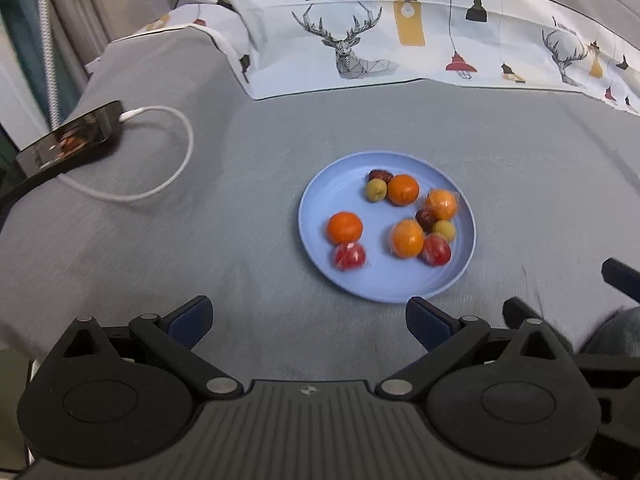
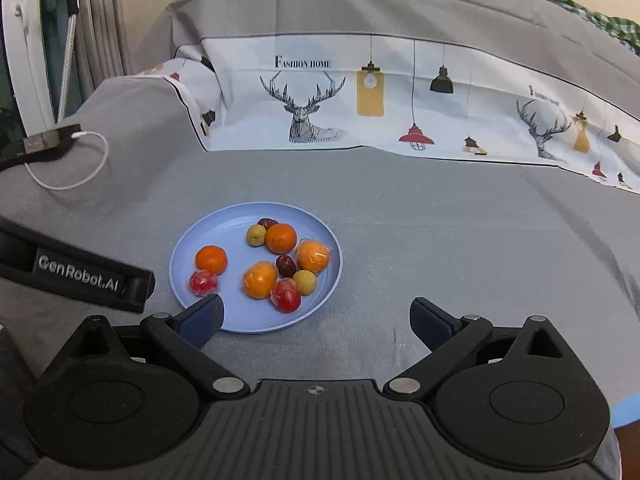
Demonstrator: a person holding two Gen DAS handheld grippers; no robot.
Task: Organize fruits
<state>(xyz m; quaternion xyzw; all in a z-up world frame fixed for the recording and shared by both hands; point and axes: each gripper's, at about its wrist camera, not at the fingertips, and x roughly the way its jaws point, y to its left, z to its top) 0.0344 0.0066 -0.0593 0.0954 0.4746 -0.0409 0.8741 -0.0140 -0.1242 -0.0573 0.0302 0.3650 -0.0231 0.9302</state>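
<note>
Both grippers are hanging above the grey cloth (image 1: 160, 240), and both are empty. The left gripper (image 1: 308, 320) is standing with its jaws spread wide and nothing is between them. The right gripper (image 2: 316, 318) is the same — wide apart, holding nothing, with its left pad only overlapping the near rim of the plate in the right wrist view.

All the fruit I can see is lying on the blue plate (image 1: 360, 280), which is resting on the cloth in front of the two grippers. Taking the plate as a clock in the left wrist view, one bare orange (image 1: 345, 227) is sitting at about nine o'clock, with a wrapped red fruit (image 1: 350, 256) touching it at about eight. A second bare orange (image 1: 403, 189) is at twelve, beside a small yellow-green fruit (image 1: 376, 190) and a dark one (image 1: 380, 176). Two wrapped oranges, another wrapped red fruit, one more dark fruit and one more yellow-green fruit are crowding together from two to five o'clock.

No fruit is lying loose on the cloth, so the gathering seems finished to me. The kinds are still mixed on the plate — if sorting by kind is wanted, that part is remaining. Far at the left, a phone (image 1: 72, 136) is charging on its white cable (image 1: 176, 176).
</note>
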